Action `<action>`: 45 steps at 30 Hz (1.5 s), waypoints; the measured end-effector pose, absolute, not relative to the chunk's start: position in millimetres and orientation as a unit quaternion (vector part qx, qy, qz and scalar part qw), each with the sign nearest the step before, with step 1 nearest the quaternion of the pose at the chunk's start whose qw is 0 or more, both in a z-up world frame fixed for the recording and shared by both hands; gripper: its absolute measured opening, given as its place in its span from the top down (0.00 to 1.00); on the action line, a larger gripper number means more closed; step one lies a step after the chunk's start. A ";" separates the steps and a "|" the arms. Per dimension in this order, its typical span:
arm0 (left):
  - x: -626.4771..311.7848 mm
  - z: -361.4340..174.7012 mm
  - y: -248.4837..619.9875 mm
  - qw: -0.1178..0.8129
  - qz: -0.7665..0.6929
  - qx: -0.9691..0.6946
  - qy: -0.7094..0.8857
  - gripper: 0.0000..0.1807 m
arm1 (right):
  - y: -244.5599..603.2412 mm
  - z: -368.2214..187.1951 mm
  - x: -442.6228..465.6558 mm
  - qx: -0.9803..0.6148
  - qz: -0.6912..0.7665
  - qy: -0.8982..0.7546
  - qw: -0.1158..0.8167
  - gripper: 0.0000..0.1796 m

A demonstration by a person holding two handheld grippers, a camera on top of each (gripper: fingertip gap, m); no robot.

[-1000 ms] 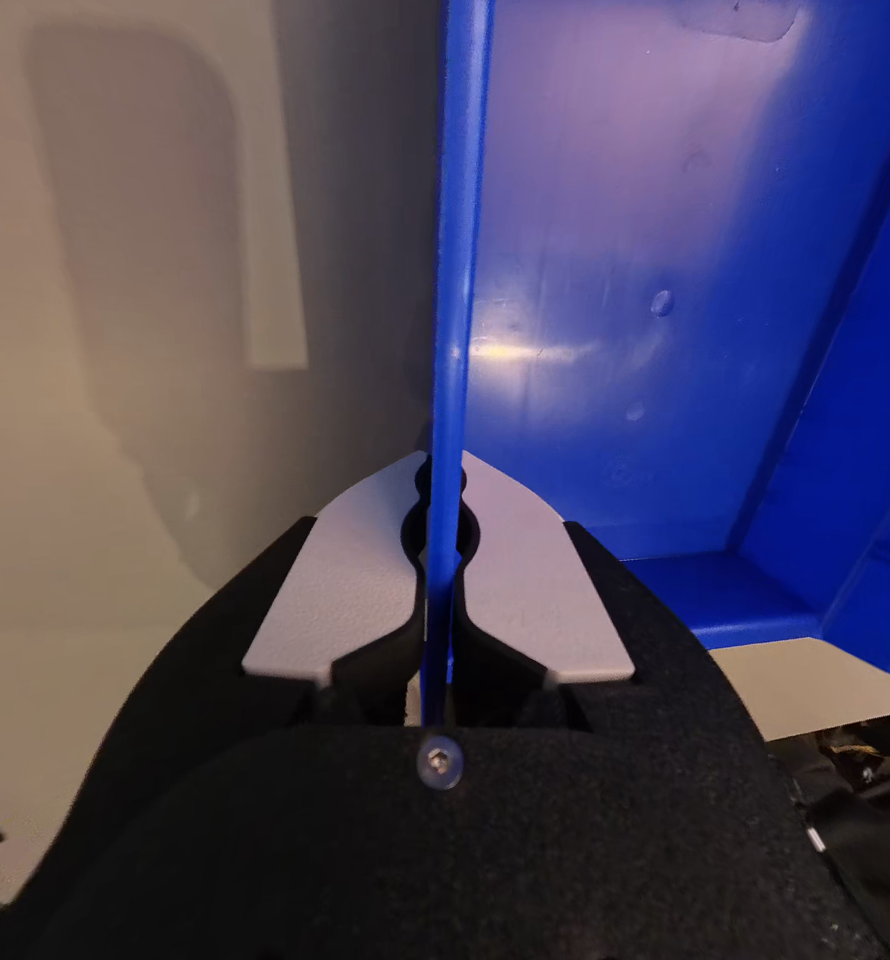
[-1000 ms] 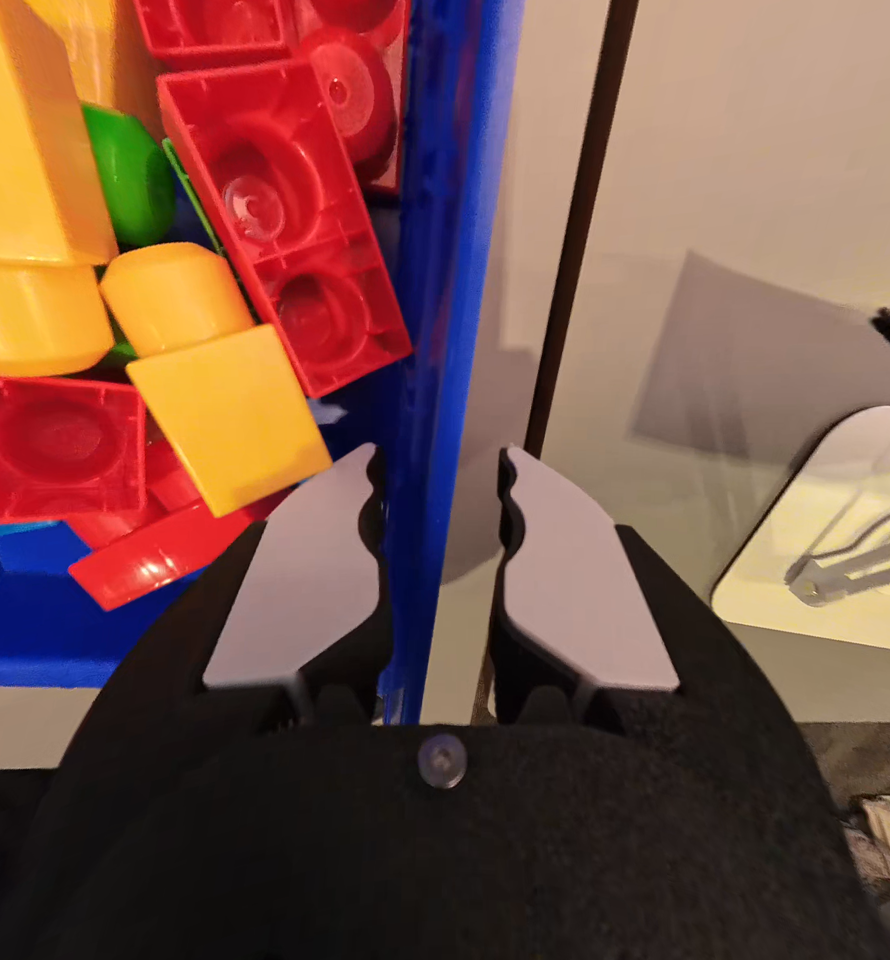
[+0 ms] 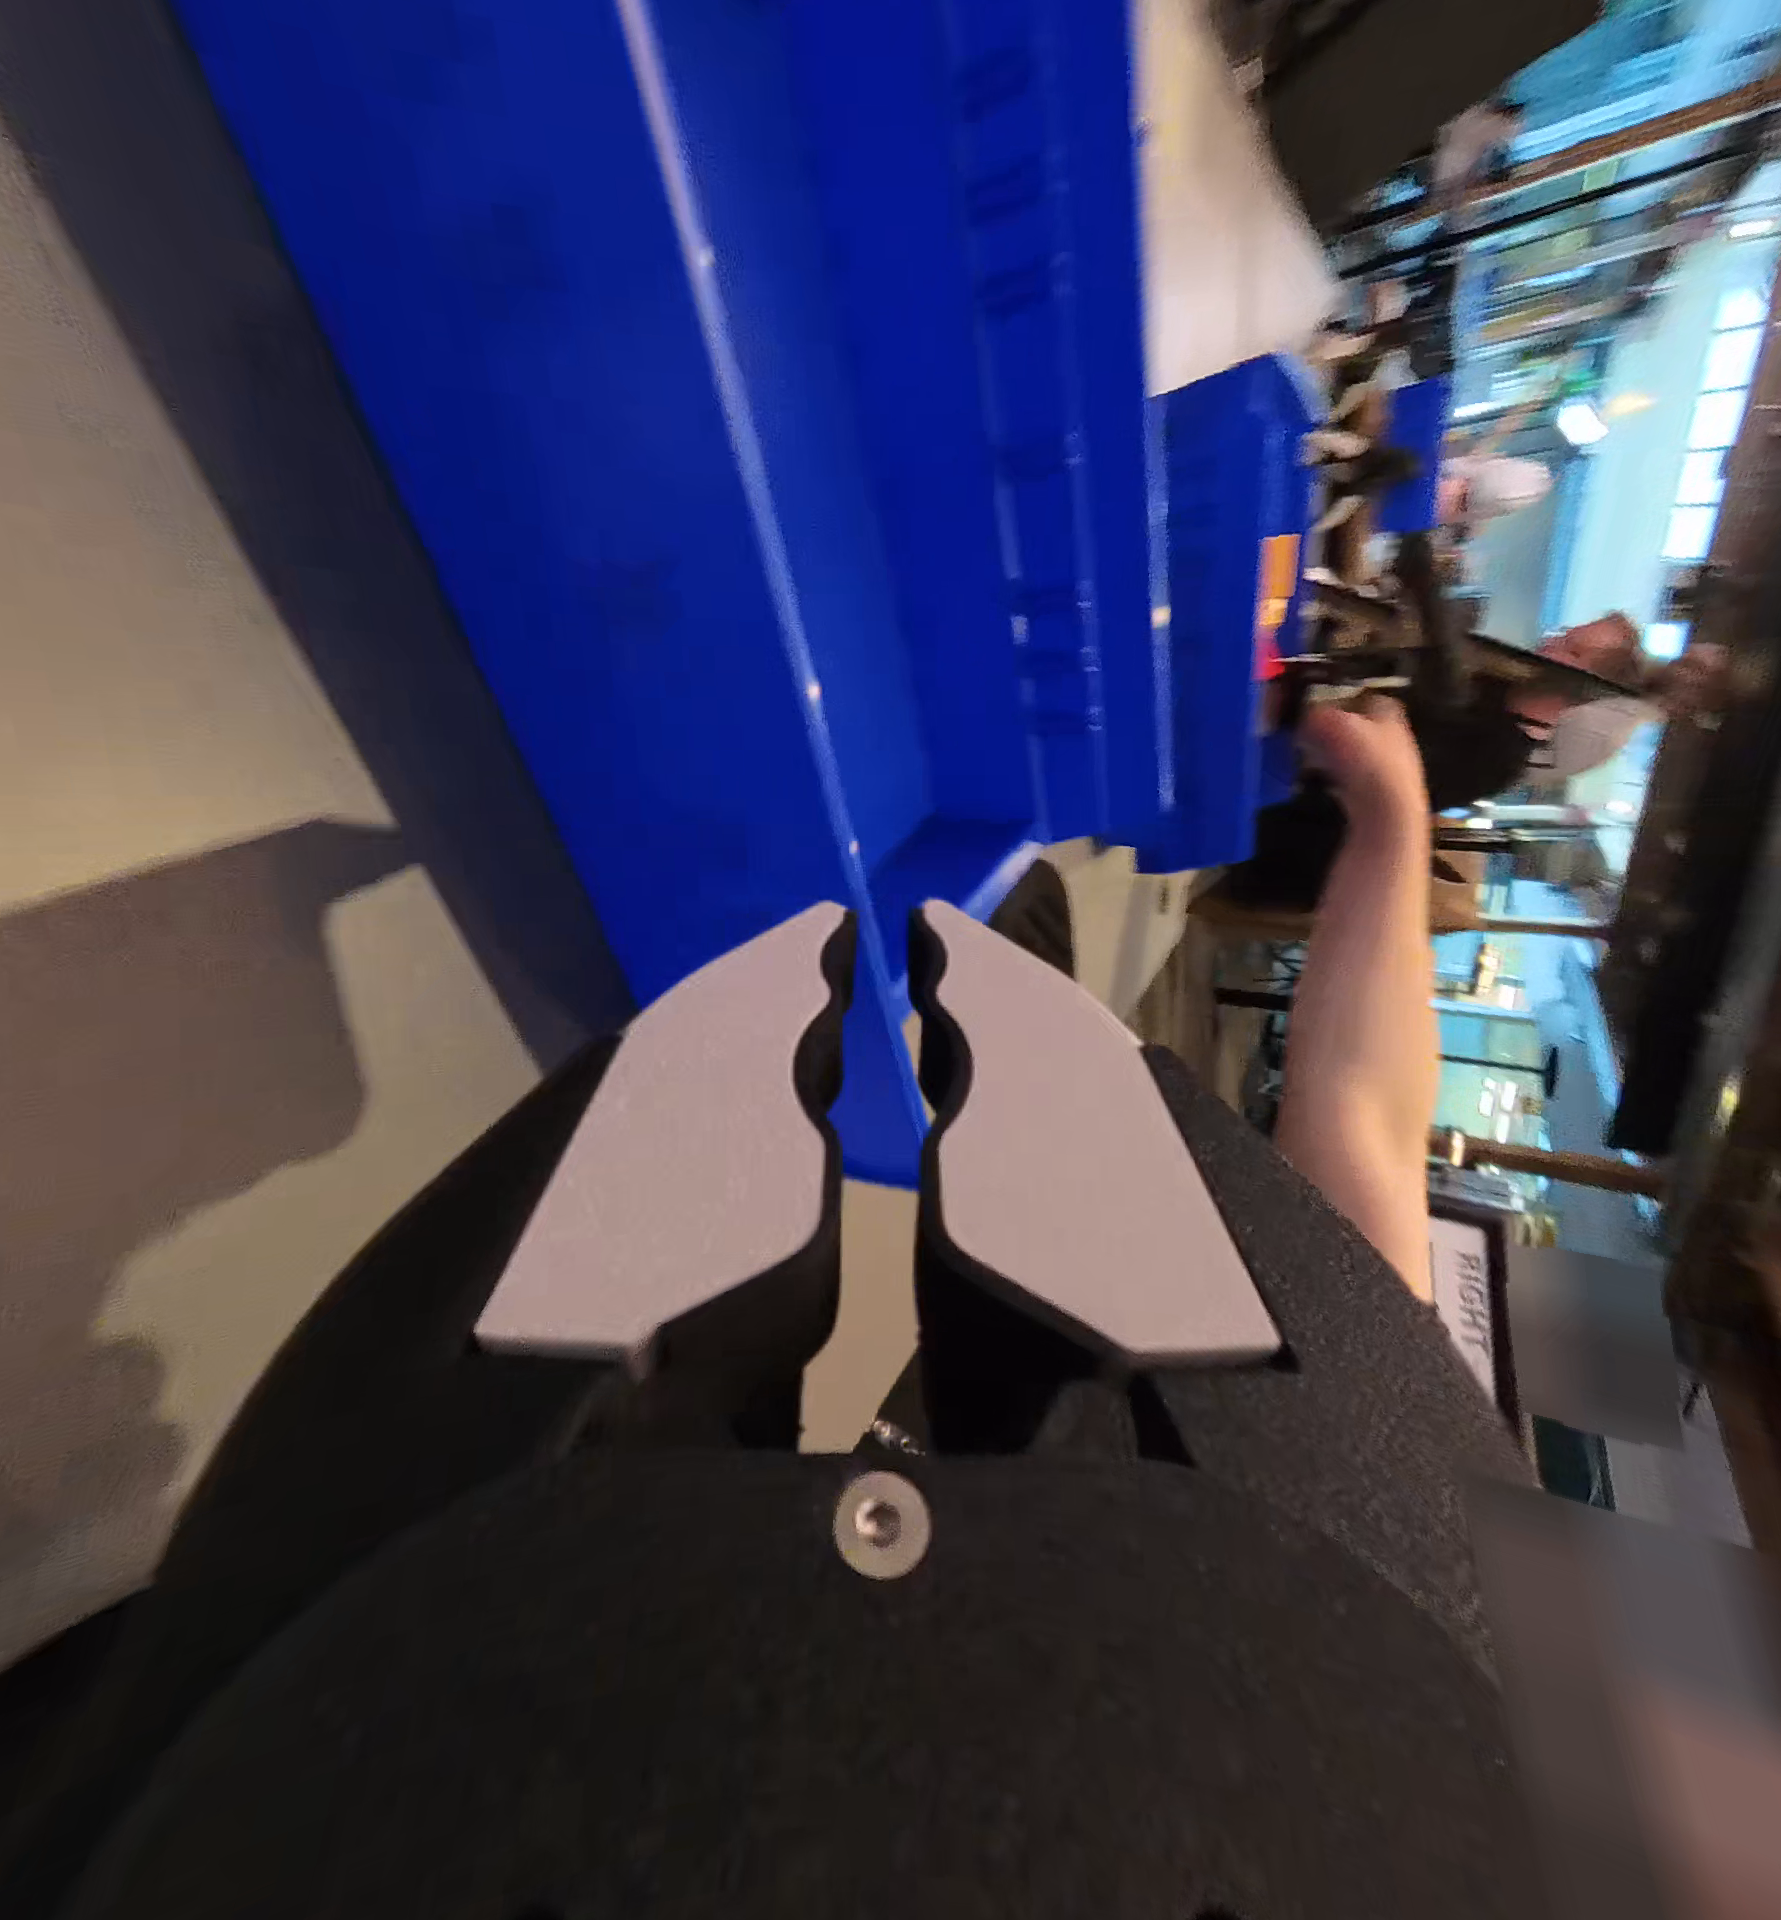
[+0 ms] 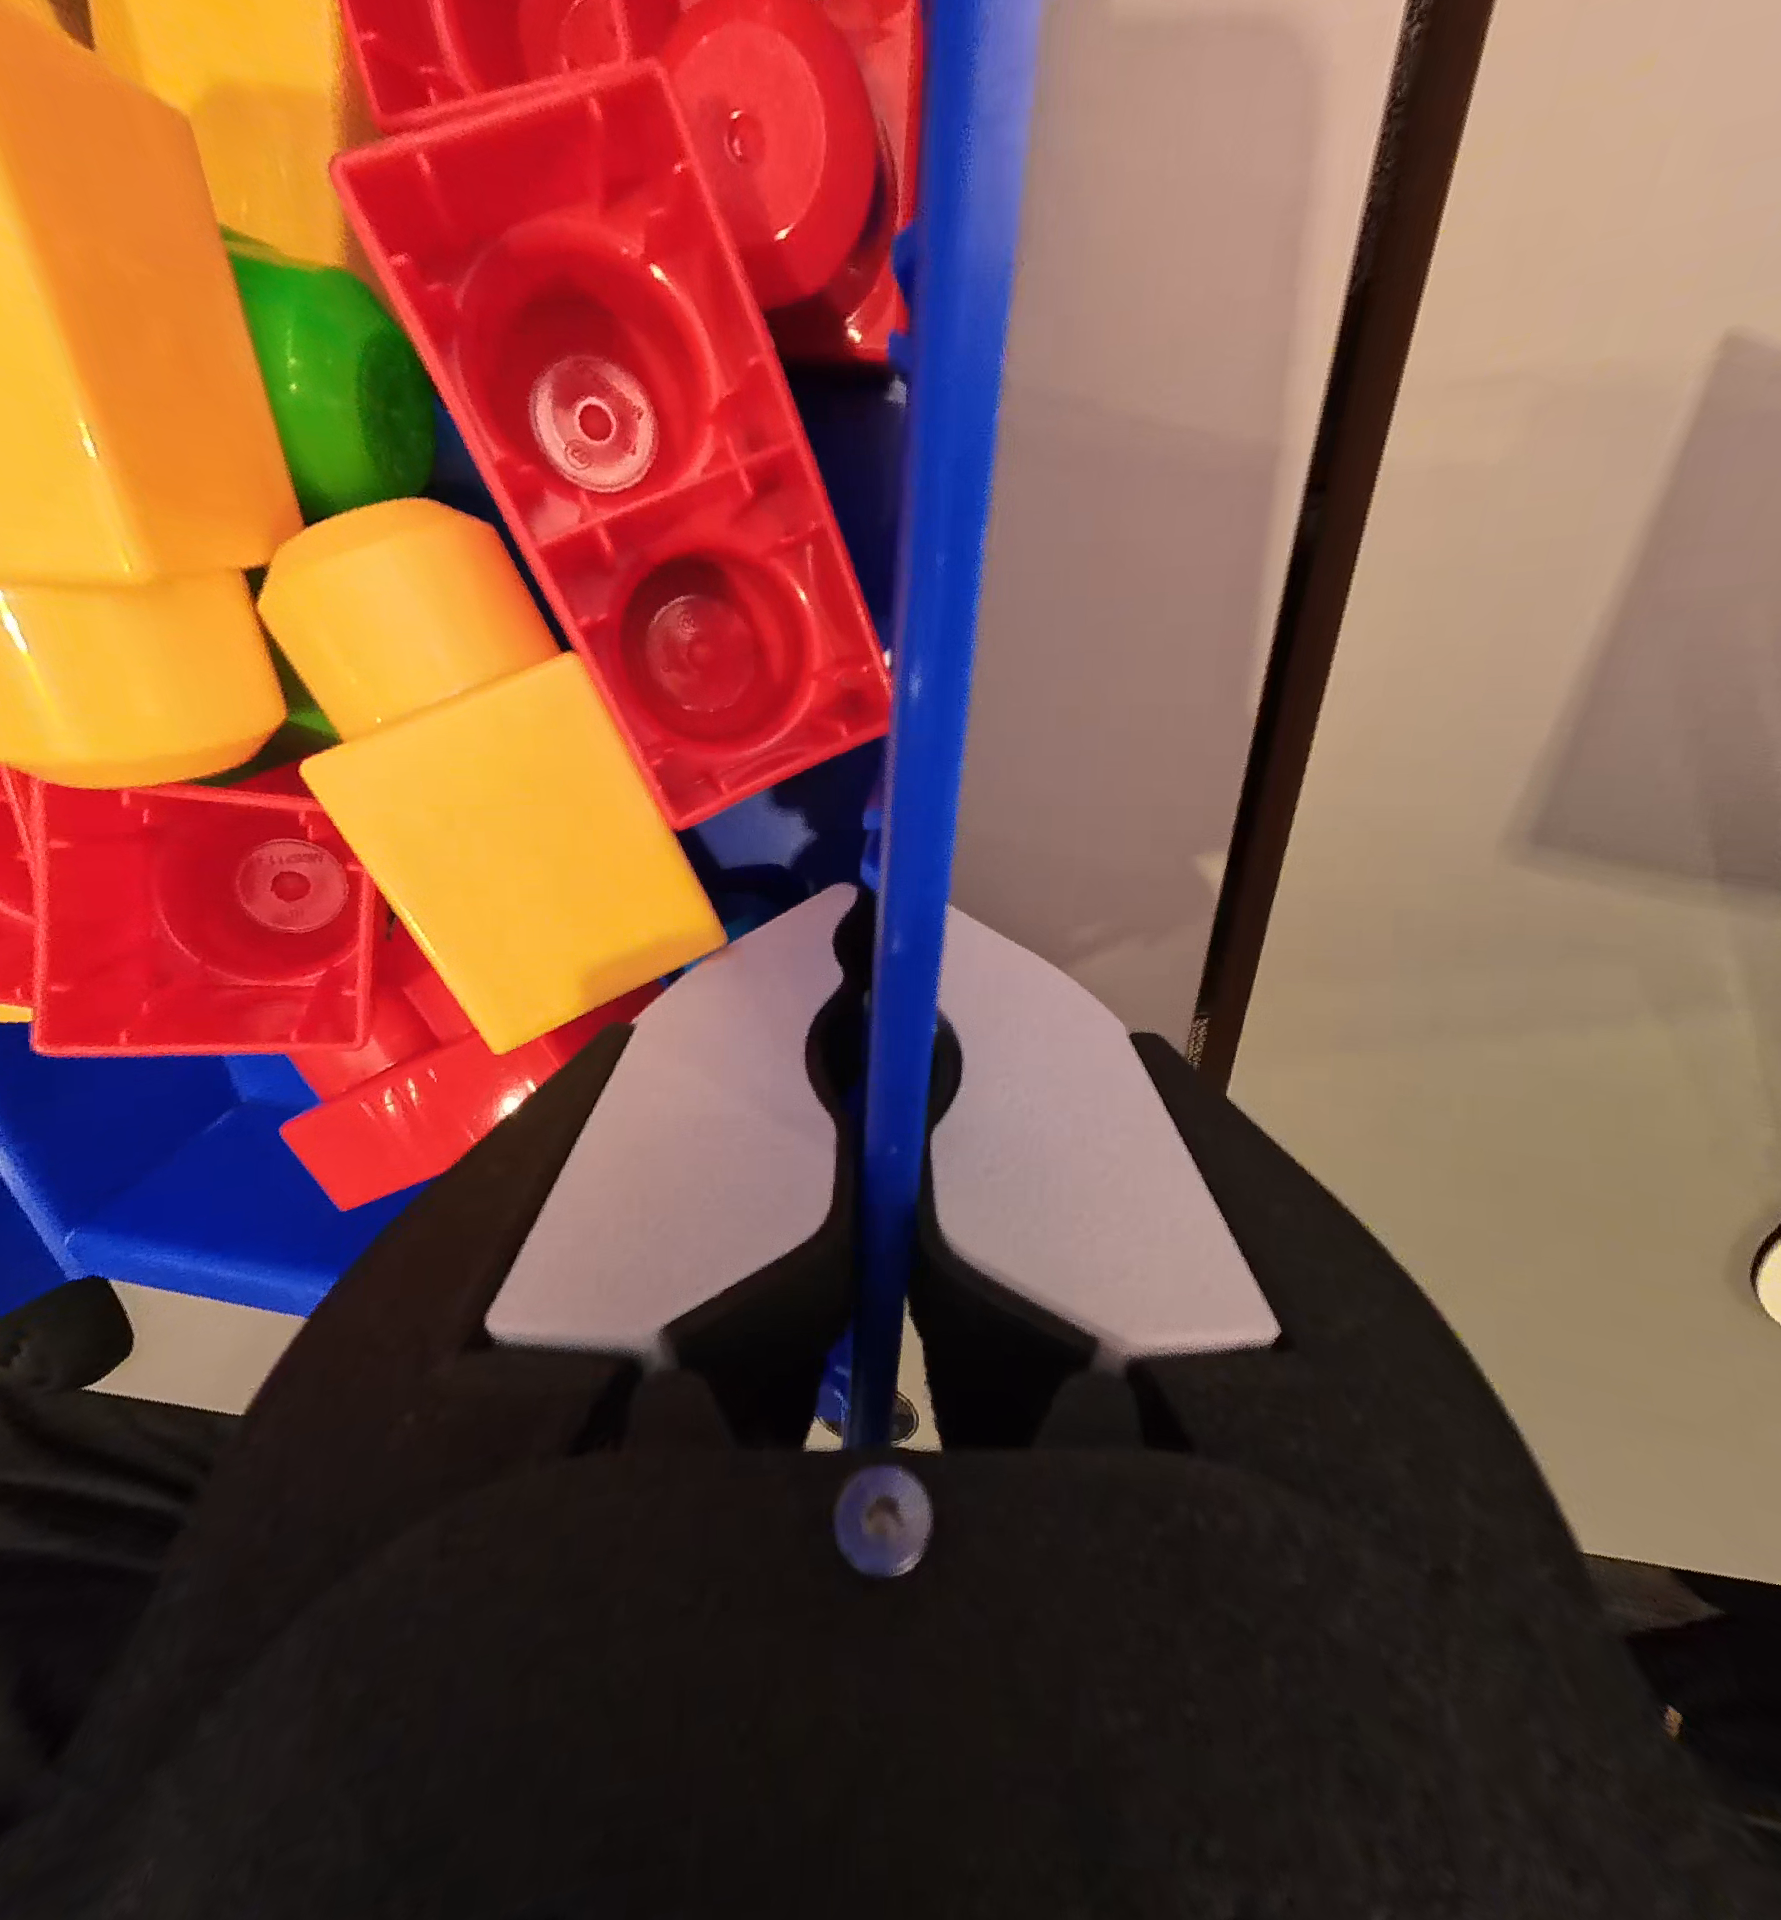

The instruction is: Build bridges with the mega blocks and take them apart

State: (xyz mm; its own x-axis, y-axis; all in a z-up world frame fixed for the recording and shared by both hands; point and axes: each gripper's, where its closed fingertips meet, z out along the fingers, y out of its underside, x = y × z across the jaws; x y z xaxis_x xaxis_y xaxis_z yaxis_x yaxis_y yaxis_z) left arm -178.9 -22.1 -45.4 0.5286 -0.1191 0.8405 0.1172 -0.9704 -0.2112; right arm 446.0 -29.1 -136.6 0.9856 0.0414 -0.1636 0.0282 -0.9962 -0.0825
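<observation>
Your right gripper is clamped tight on the thin side wall of the glossy blue plastic bin, with the mega blocks inside it: red hollow-bottomed bricks, chunky yellow blocks and 1 green rounded piece, all heaped against that wall. Your left gripper straddles the bin's opposite edge with its jaws at a narrow gap, apparently not pinching. The bin looks steeply tilted above the pale tabletop. With only 1 firm grip, the loaded bin could twist or slip, and the heap could spill in a rush, scattering blocks off the table. The thin wall may also flex out of your right pads.
</observation>
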 end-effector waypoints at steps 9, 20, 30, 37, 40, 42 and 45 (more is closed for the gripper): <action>-229.9 -2.5 -89.2 0.301 -0.434 -0.834 0.163 0.99 | -36.8 -134.6 444.8 -0.994 0.101 0.008 0.041 0.98; -271.7 -7.3 -155.3 0.444 -0.290 -0.824 0.201 1.00 | -27.3 -76.8 434.4 -0.993 0.093 0.000 0.071 0.98; -322.0 20.3 -154.0 0.515 -0.324 -0.786 0.111 1.00 | 3.2 37.6 318.1 -0.991 0.043 -0.105 0.069 0.98; -353.3 10.6 -178.0 0.511 -0.294 -0.803 0.084 1.00 | 38.7 75.0 128.6 -0.965 0.078 -0.235 0.081 0.98; -373.9 9.8 -193.4 0.519 -0.282 -0.804 0.067 1.00 | 54.2 80.1 36.5 -0.948 0.091 -0.291 0.094 0.98; -387.8 8.0 -202.3 0.521 -0.285 -0.803 0.050 1.00 | 58.8 75.8 -25.6 -0.937 0.110 -0.319 0.085 0.98; -408.5 0.8 -211.1 0.513 -0.290 -0.808 0.024 1.00 | 58.7 62.2 -116.2 -0.921 0.141 -0.360 0.054 0.97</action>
